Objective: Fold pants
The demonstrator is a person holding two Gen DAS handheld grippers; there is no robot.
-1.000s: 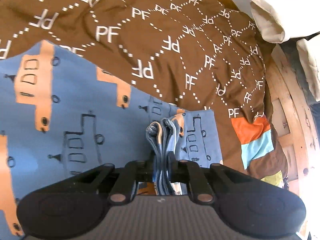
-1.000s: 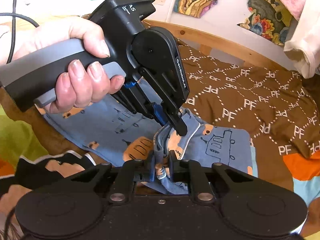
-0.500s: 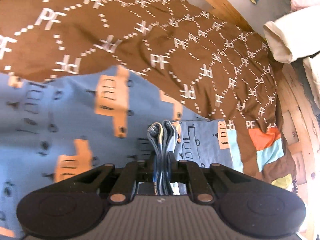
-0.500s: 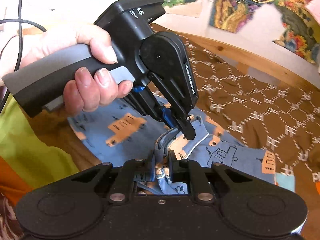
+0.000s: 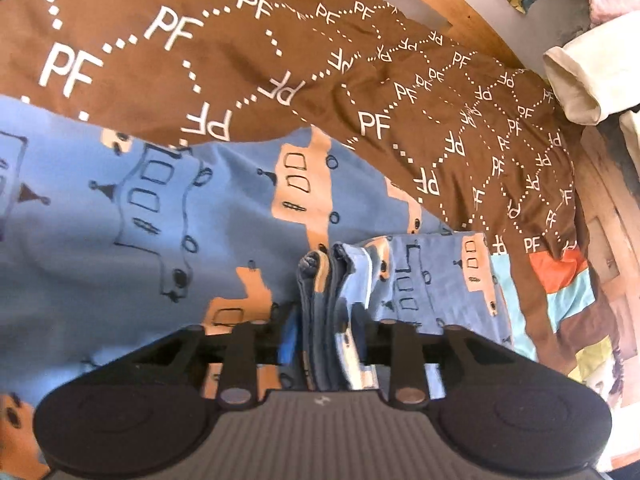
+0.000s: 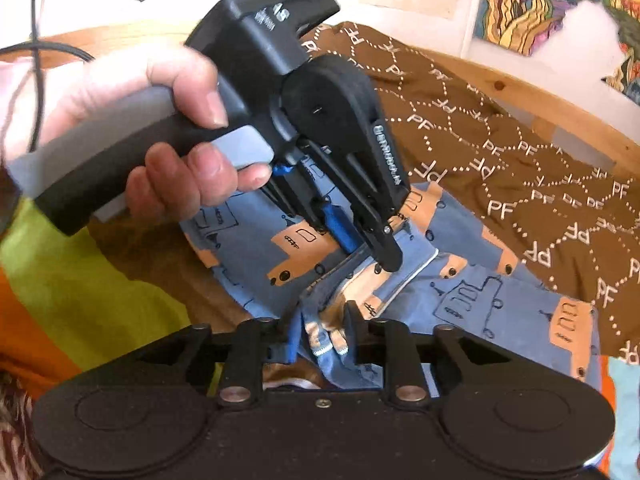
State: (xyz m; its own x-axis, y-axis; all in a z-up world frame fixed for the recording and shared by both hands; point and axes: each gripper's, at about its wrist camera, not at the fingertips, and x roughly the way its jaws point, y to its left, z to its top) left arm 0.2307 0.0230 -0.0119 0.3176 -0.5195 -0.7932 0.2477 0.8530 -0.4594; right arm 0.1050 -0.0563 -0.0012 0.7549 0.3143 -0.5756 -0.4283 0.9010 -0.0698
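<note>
1 pr pants (image 5: 168,216), 2 tools (image 5: 326,322) (image 6: 320,334), 1 brown blanket (image 5: 280,40), 1 hand (image 6: 160,128).

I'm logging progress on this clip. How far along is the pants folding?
Done: the blue pants already lie doubled over on the brown blanket, one layer on top of another. In hand: both tools are opening, the left tool and the right tool each with a bunched edge of the pants between its fingers, apparently letting go after that fold. Left: probably a further fold and smoothing, since the fabric looks rumpled near the tools.
</note>
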